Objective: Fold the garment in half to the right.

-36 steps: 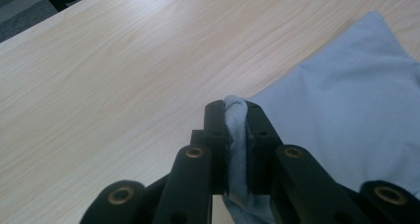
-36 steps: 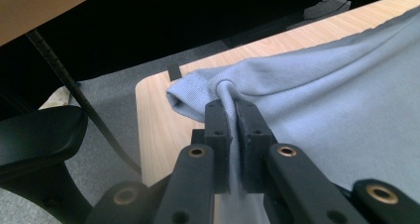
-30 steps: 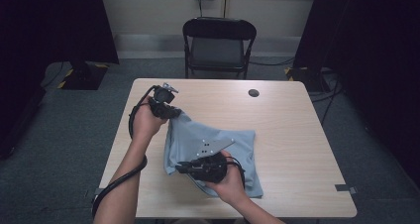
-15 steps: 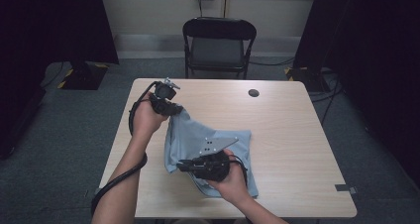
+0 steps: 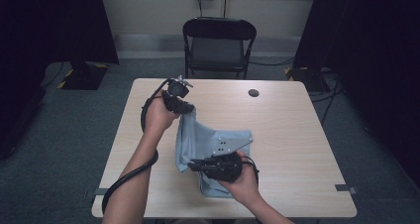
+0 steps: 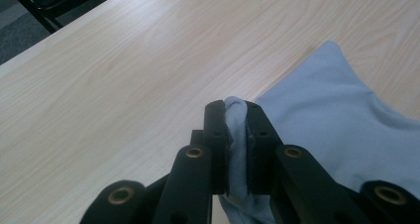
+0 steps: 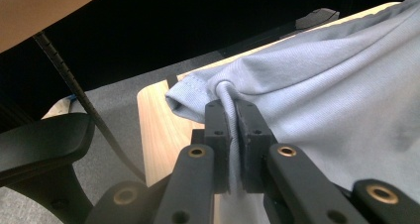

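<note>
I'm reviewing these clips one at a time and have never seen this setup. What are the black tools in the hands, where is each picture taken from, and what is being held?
A person holds a hand tool with two black jaws in each hand. The high view looks down from above on a wooden table; the two gripper views come from cameras riding on the tools.

On the table lie a light blue cloth and a small dark round spot. A folding chair stands beyond it.

The left gripper pinches the cloth's far corner, the right gripper its near edge. Both gripper views show fabric squeezed between closed jaws.
</note>
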`<move>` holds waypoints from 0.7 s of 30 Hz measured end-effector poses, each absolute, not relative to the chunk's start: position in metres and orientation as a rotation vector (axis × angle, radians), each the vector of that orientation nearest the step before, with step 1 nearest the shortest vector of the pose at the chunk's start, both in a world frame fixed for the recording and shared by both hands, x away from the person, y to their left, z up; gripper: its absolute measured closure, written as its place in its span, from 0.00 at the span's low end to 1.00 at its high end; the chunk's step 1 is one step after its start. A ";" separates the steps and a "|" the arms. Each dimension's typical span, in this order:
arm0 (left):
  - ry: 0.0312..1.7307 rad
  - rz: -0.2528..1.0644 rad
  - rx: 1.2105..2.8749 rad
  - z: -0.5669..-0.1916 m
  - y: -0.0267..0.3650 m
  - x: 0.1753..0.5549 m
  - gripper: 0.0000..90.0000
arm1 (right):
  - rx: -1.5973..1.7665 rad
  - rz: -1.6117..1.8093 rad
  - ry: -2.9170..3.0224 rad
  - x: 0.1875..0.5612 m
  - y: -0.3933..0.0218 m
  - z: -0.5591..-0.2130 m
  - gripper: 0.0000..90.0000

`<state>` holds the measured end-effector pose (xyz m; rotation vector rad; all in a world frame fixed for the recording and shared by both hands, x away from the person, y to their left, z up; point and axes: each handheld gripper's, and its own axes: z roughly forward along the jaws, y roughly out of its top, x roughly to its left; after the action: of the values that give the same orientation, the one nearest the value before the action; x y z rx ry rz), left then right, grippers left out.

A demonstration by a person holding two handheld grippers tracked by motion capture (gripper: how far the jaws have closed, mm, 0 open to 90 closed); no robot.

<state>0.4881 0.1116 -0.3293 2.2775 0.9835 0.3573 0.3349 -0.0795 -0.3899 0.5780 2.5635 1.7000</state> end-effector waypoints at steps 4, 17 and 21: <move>0.973 0.340 2.278 -0.330 0.104 0.489 0.92 | 0.595 1.702 2.560 0.336 -0.085 -0.391 0.95; 0.945 0.312 2.291 -0.331 0.081 0.493 0.92 | 0.619 1.708 2.547 0.335 -0.103 -0.394 0.95; 0.932 0.299 2.297 -0.331 0.071 0.494 0.92 | 0.632 1.716 2.538 0.334 -0.109 -0.395 0.95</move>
<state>0.4940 0.0715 -0.3315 2.2966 0.9318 0.2989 0.3340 -0.1087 -0.3955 0.6316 2.5379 1.7165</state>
